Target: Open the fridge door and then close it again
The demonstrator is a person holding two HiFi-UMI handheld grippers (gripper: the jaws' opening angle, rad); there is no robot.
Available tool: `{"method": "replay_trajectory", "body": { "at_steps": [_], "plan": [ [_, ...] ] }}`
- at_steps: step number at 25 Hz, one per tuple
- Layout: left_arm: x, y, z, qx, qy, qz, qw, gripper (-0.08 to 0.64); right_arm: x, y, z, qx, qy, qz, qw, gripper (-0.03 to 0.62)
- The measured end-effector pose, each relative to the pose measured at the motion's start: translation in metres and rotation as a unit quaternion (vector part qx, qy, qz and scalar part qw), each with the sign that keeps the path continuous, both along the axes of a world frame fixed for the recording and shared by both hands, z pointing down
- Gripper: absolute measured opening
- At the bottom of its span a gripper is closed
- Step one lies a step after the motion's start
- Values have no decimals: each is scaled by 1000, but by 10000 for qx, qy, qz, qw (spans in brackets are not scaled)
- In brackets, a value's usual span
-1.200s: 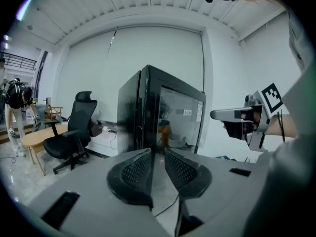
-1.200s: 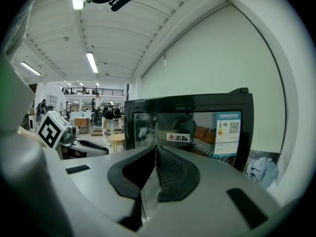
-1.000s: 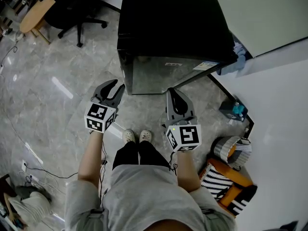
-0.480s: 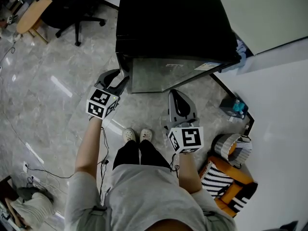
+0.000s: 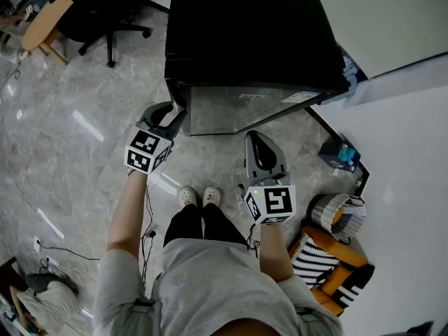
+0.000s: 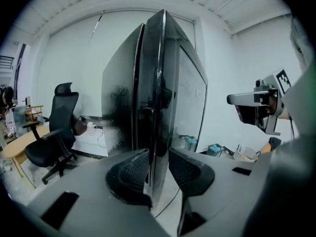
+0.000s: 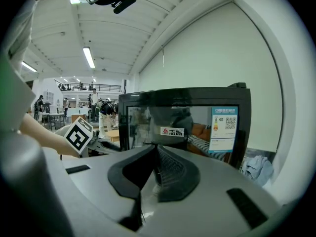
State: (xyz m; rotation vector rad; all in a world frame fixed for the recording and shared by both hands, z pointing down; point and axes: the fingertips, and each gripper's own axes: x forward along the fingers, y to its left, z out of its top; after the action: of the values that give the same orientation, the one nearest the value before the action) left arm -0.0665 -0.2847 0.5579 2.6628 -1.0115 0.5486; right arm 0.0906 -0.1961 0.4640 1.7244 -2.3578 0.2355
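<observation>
So far the left claw (image 6: 158,157) is closing around the side edge of the black metal fridge's (image 5: 245,33) glass door (image 6: 190,107), the right claw (image 7: 157,154) hangs shut and empty before it, and I judge both opening and closing are still to do.

Left claw (image 5: 171,113) forward, jaws closing around fridge door edge (image 6: 160,83), right claw (image 5: 255,137) jaws together, both forearms extended

The grey marbled floor (image 5: 77,124) carries the black fridge (image 5: 245,33), just ahead of my shoes (image 5: 198,197). An office chair (image 5: 105,19) stands to its left. A thin cable (image 5: 59,252) trails beside me, and what looks like a striped bag (image 5: 315,263) lies on my right.
</observation>
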Motion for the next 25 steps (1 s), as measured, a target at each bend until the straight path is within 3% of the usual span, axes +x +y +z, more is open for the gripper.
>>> {"method": "replay_trajectory", "body": {
  "at_steps": [12,25],
  "plan": [
    [-3,1,1,-214,-135,-432,9987,115,1,10,-8,75,-25,-72,9999,25],
    [-6,6,-1,-181,-380,-881,9952,110,17,21,-22,179,-42,-36,9998,25]
  ]
}}
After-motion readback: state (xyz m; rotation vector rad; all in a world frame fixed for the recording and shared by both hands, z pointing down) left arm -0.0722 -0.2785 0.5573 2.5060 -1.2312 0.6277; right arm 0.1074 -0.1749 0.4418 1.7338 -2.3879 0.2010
